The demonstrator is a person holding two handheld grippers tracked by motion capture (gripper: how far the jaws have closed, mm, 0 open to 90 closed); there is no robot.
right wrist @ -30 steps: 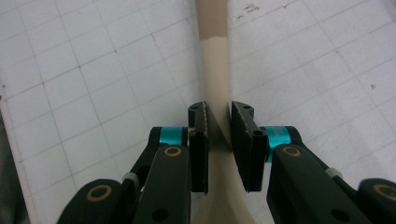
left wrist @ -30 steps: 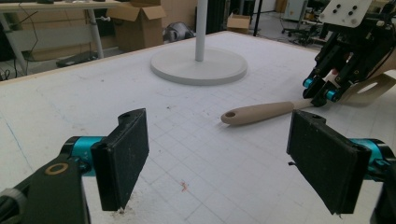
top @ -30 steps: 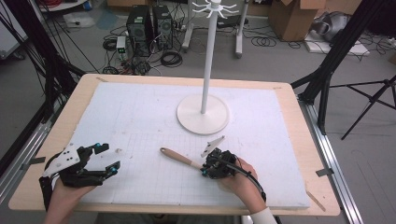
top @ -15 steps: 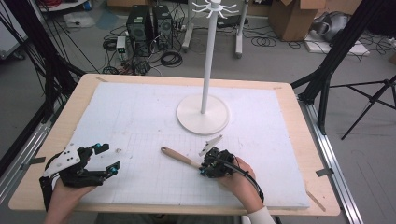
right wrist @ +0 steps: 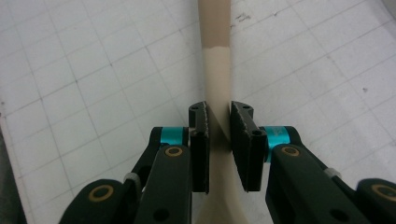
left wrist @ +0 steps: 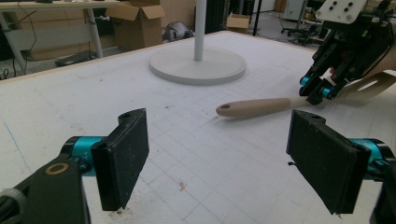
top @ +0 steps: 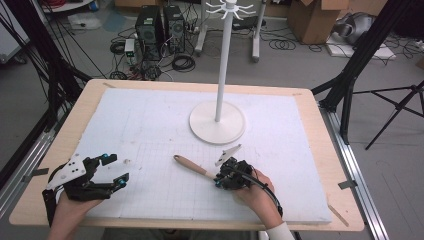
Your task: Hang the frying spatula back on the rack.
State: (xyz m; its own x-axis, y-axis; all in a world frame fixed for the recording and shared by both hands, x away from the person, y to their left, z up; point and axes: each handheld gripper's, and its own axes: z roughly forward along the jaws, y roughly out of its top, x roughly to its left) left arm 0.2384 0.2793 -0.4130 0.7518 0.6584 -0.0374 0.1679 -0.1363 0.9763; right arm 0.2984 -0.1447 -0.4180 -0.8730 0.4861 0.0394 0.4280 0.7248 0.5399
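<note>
Here, my right hand-held gripper [right wrist: 218,135] clamped on pale neck of spatula [top: 200,169]; its wooden handle points toward tabletop's left, flat on white gridded mat [top: 150,130]. My left hand-held gripper [left wrist: 224,158] released, jaws wide, nothing between, near left front corner, well apart from spatula. White pole stand [top: 218,120] with round base just beyond, nothing blocking between. No legible writing. Around wooden tabletop [top: 65,145]: computer towers [top: 160,27], cables, cardboard boxes [top: 315,17], tripod legs on grey floor.
</note>
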